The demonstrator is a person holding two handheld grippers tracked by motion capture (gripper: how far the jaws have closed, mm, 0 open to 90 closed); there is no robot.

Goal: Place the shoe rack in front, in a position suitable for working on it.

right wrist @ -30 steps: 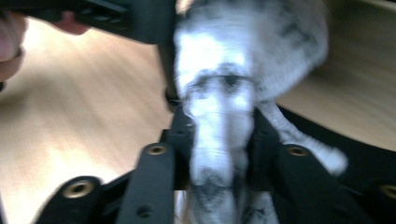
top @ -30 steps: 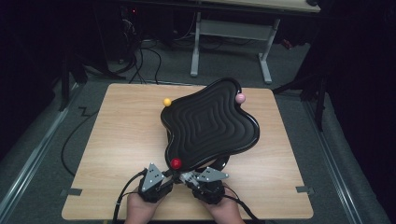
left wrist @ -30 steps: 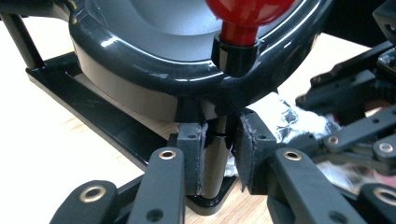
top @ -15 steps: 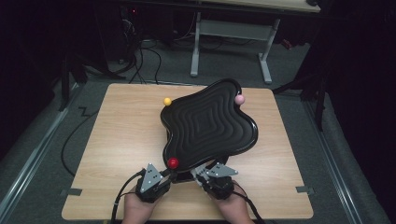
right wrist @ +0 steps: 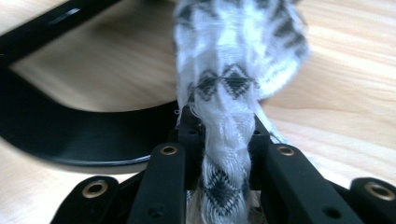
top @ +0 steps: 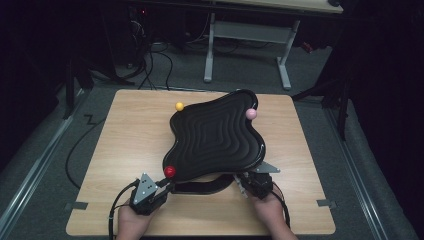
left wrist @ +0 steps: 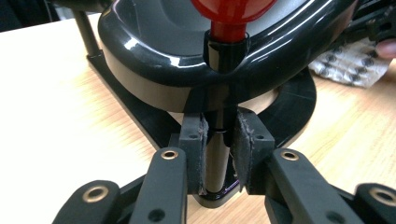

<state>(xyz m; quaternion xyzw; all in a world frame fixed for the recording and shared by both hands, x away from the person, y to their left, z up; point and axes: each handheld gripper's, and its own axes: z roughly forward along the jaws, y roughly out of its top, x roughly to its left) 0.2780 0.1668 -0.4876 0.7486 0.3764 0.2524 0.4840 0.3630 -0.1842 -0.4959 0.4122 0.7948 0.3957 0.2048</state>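
A glossy black wavy tray [top: 215,137] rests on a black stand on the wooden table [top: 125,135]. It carries a red knob [top: 170,171] at its near rim, a yellow ball [top: 179,106] and a pink ball [top: 251,114]. My left gripper [top: 166,188] is shut on the black post [left wrist: 217,158] under the red knob [left wrist: 231,11]. Under the tray's near right edge, my right gripper [top: 246,183] is shut on a white cloth with black diamonds [right wrist: 233,70]. That cloth [left wrist: 350,65] also lies at the far right in the left gripper view.
The stand's curved black base [right wrist: 60,135] lies flat on the table between the two grippers. Bare wood stretches left of the tray. Cables [top: 150,70] and a grey desk frame [top: 245,35] stand on the floor behind the table.
My right gripper has moved to the right along the tray's near edge, away from the left gripper. The left gripper has shifted slightly left and stays at the red knob.
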